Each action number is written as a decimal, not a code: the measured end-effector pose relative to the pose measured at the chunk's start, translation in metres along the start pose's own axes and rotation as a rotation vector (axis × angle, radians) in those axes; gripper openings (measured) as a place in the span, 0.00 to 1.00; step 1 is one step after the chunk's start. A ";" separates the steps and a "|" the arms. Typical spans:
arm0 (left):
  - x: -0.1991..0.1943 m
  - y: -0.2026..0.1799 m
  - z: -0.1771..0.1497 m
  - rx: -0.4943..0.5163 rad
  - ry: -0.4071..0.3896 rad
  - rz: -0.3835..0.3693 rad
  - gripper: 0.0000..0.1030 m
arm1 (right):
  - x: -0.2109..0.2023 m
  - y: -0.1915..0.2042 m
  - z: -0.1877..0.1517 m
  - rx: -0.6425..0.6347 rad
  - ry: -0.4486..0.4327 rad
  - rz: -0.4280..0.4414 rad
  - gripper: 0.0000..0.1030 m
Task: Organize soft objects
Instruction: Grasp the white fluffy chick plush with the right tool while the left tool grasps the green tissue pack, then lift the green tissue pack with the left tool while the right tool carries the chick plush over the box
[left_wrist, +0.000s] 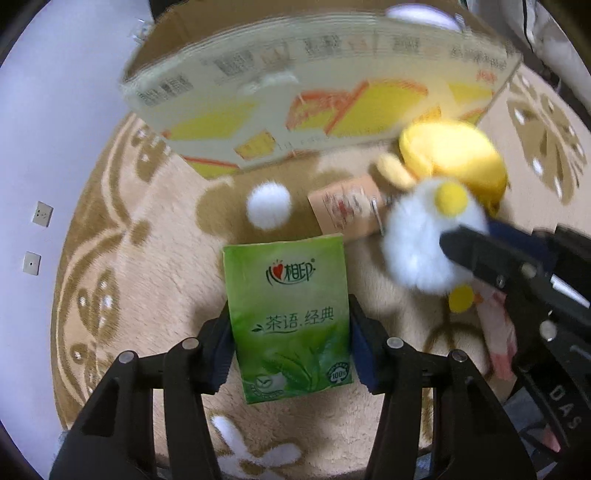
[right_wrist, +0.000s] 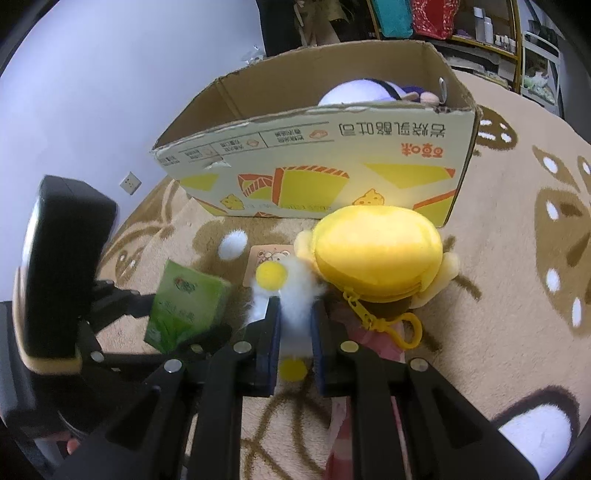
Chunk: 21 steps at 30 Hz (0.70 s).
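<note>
Two views are given. From the left wrist, a green tissue pack (left_wrist: 290, 321) is pinched by the left claw (left_wrist: 290, 347) above the carpet (left_wrist: 140, 258). From the right wrist, a white fluffy toy (right_wrist: 293, 306) is squeezed by the right claw (right_wrist: 294, 347), before the cardboard box (right_wrist: 325, 155).

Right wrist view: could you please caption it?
Right tongs clamp a fluffy white toy before the cardboard box.

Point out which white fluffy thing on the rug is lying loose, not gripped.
The small plain white pompom, alone on the rug near the cardboard box. The larger white one with yellow spots is clamped in the right gripper.
</note>
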<state>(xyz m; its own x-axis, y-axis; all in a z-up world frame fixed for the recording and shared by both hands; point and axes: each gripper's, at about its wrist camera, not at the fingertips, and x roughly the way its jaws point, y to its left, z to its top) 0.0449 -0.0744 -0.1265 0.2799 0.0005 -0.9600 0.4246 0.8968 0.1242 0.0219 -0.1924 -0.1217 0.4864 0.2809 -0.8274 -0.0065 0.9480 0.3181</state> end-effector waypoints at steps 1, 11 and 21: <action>-0.004 0.001 0.001 -0.011 -0.017 0.003 0.51 | -0.002 0.000 0.000 0.001 -0.005 0.003 0.13; -0.022 0.024 0.004 -0.104 -0.075 0.013 0.51 | -0.016 0.002 0.005 -0.008 -0.075 0.044 0.01; -0.020 0.049 0.009 -0.165 -0.101 0.022 0.51 | -0.008 0.002 0.005 -0.008 -0.043 0.038 0.03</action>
<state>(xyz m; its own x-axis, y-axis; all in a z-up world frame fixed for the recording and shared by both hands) 0.0675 -0.0342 -0.0993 0.3756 -0.0164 -0.9266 0.2732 0.9574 0.0938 0.0226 -0.1939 -0.1118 0.5223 0.3106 -0.7942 -0.0329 0.9380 0.3452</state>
